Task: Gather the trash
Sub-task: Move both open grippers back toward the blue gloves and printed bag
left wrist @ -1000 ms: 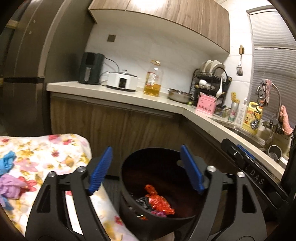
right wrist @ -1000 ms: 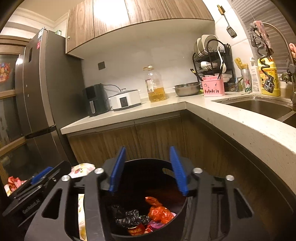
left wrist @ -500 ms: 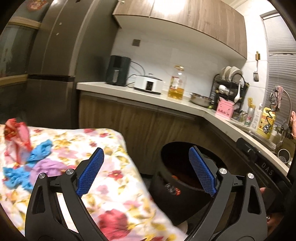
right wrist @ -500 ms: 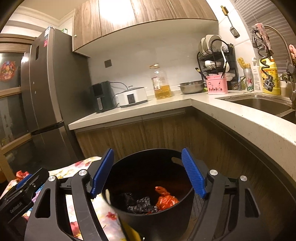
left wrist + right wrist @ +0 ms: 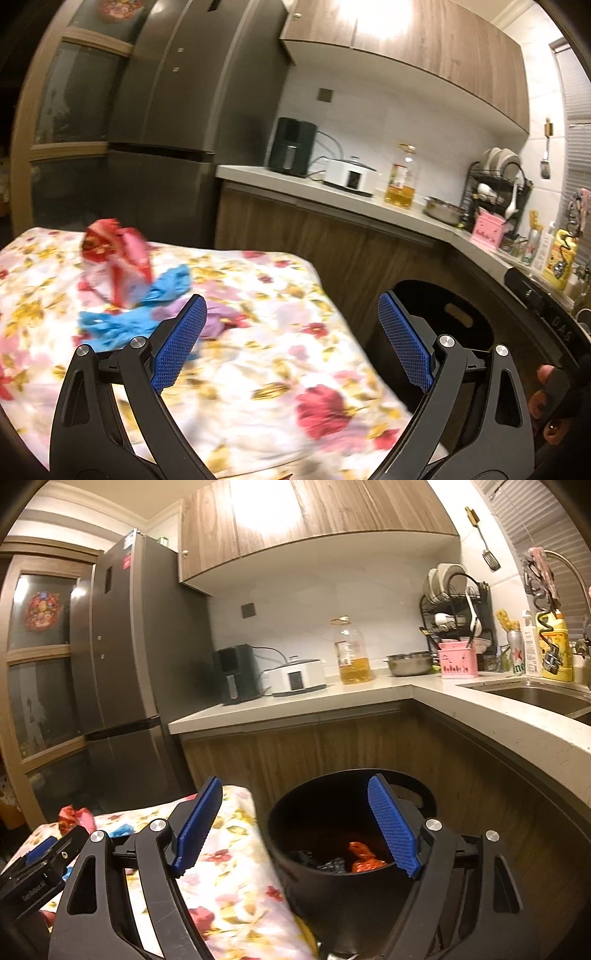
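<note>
A floral-clothed table (image 5: 277,369) carries loose trash: a red wrapper (image 5: 118,258), a crumpled blue piece (image 5: 147,306) and a purple piece (image 5: 218,321). My left gripper (image 5: 291,321) hangs over the cloth, wide open and empty, with the trash just beyond its left finger. A black bin (image 5: 332,904) stands right of the table; a red wrapper (image 5: 364,856) and dark wrappers (image 5: 314,860) lie inside. My right gripper (image 5: 295,812) is above the bin's near rim, its jaws opening with nothing between them. The bin (image 5: 424,291) also shows in the left wrist view.
A kitchen counter (image 5: 369,694) wraps behind and right of the bin, with an air fryer (image 5: 236,675), cooker, oil bottle (image 5: 351,653), bowl, dish rack and sink (image 5: 535,694). A tall fridge (image 5: 122,664) stands left. A person's hand (image 5: 546,376) shows at the right edge.
The left gripper swung left from over the bin to over the table and opened wider. The right gripper's jaws spread apart and it shifted slightly left; the bin now sits to its right.
</note>
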`<state>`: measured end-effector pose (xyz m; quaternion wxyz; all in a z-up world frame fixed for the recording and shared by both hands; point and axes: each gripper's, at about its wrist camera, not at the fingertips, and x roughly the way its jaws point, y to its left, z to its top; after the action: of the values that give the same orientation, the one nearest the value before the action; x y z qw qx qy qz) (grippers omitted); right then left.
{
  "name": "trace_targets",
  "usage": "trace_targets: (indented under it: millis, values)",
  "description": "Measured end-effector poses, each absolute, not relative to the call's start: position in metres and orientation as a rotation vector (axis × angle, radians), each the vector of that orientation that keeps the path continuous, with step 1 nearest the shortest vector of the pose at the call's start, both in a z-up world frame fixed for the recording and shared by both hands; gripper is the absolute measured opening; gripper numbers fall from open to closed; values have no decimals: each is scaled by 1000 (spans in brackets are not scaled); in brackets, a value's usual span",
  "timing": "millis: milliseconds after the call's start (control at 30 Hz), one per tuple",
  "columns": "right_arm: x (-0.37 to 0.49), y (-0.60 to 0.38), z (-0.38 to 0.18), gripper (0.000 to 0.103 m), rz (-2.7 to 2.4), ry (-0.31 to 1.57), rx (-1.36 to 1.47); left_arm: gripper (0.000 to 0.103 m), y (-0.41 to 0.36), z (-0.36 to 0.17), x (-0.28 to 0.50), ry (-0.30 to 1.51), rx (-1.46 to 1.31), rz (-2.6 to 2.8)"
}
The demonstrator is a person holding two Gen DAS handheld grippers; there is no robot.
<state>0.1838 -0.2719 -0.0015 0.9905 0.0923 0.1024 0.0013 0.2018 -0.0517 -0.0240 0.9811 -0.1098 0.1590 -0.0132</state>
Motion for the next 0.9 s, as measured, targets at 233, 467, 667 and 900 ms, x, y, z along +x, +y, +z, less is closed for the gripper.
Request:
trace_targets:
  millis: [233,467,667,900]
  values:
    - [180,-227,-8,79,106,224,154,92,-5,-37,186,331,-229,82]
    - [179,-178,-15,79,199,237,106,92,37,-49,176,346,-227,178]
    - [186,-142,-22,79,259,265,95,92,66,-58,175,361,-234,238]
    - [201,-103,-38,77,316,315,67,92,92,-67,176,374,-270,279]
